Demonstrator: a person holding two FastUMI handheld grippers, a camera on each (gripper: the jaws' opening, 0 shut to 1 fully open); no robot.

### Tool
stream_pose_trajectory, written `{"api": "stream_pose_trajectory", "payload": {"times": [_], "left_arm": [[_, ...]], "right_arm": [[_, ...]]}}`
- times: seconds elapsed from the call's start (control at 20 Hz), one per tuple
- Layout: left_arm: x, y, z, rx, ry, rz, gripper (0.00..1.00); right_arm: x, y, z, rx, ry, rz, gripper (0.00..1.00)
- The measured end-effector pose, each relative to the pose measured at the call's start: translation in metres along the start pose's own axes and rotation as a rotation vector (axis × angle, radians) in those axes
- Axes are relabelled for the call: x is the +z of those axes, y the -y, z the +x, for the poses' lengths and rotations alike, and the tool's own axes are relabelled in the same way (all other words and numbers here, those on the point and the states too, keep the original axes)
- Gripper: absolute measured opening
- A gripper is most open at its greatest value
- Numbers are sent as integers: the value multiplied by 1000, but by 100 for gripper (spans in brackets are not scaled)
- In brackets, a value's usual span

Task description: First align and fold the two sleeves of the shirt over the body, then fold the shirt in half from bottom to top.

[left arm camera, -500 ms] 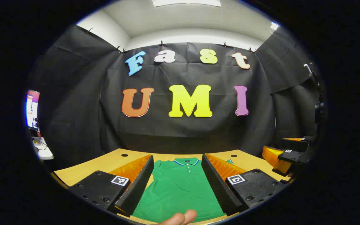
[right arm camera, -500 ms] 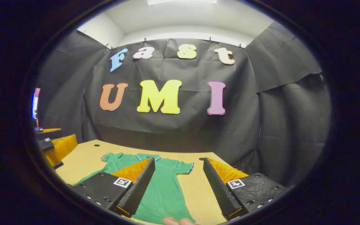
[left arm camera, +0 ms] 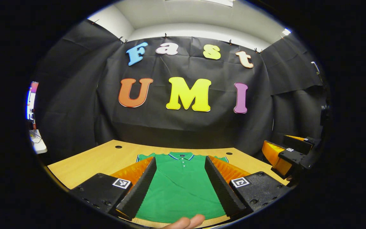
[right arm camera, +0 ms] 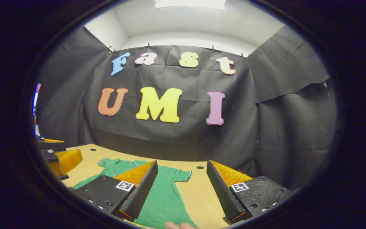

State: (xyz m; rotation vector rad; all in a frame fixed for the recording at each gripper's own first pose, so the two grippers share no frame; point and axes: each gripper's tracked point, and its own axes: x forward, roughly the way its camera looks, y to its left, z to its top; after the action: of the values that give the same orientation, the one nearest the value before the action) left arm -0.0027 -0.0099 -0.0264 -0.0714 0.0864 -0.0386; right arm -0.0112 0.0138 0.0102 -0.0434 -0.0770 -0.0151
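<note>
The left gripper [left arm camera: 180,183] is spread wide above the green shirt [left arm camera: 179,187], which lies flat on the table [left arm camera: 100,157]; the right gripper [right arm camera: 181,187] is spread too, empty. Both sleeves remain unfolded; all 3 folds are judged pending

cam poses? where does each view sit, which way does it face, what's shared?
Left gripper view: rides the open left gripper, above the table's near edge, facing the green shirt's body; a fingertip shows.
Right gripper view: rides the open right gripper, looking past the shirt's right sleeve.
Shared: shirt, table, booth wall; each sees the other gripper.
</note>
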Motion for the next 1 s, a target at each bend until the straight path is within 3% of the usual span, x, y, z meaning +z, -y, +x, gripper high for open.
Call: {"api": "stream_pose_trajectory", "payload": {"times": [0.3,0.5,0.7,1.0], "left_arm": [[-6,-11,4,41,-6,39,98],[-2,-22,13,72,15,31,98],[-7,-37,45,127,14,25,98],[-23,-44,80,132,18,41,98]], "right_arm": [[-4,-4,5,30,-21,-18,97],[-8,0,31,31,-40,-17,95],[-29,4,81,33,-102,-5,95],[-69,24,190,10,-277,58,95]]}}
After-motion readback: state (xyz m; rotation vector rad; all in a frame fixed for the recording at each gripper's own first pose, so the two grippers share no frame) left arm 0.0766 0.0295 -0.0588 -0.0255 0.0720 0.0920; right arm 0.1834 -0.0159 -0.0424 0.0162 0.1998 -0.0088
